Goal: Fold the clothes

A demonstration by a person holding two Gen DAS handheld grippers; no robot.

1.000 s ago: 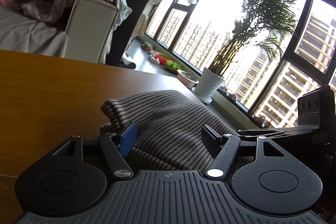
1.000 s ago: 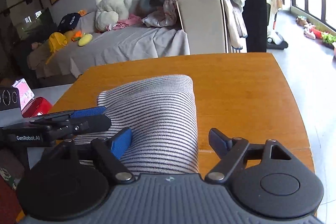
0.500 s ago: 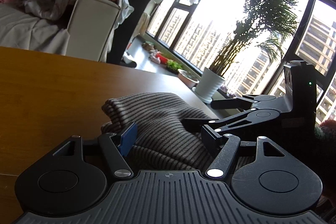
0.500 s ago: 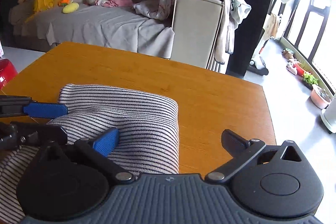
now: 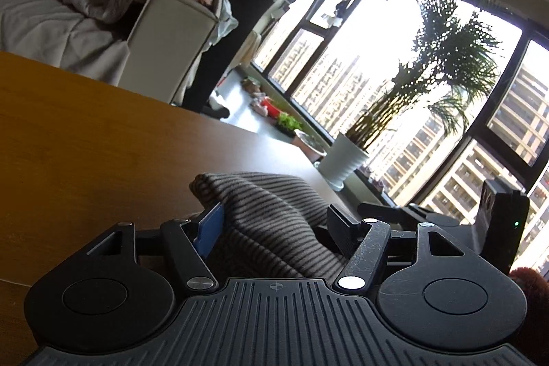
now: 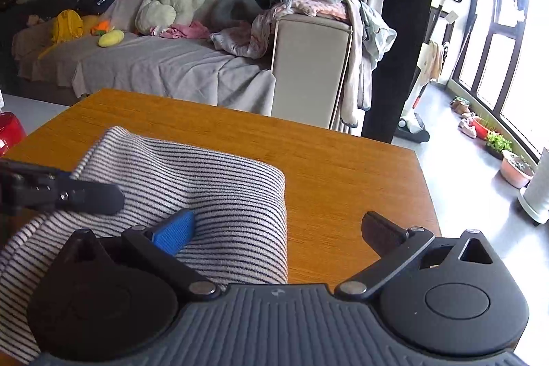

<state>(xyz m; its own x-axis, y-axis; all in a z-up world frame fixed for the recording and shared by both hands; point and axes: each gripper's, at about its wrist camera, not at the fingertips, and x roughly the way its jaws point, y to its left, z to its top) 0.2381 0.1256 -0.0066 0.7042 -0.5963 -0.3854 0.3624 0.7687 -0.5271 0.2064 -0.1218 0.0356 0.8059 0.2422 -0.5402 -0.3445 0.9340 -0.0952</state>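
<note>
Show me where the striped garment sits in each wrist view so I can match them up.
Left wrist view: the striped garment lies low in the centre, bunched between the left gripper's fingers on the table.
Right wrist view: the garment spreads over the lower left, with its right edge between the right gripper's fingers.
Shared landmark: the beige sofa arm piled with clothes, beyond the table.

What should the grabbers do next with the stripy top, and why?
Probably close the left gripper on the striped garment, because cloth bunches between its open fingers. The right gripper is open too, straddling the garment's edge on the wooden table.
</note>
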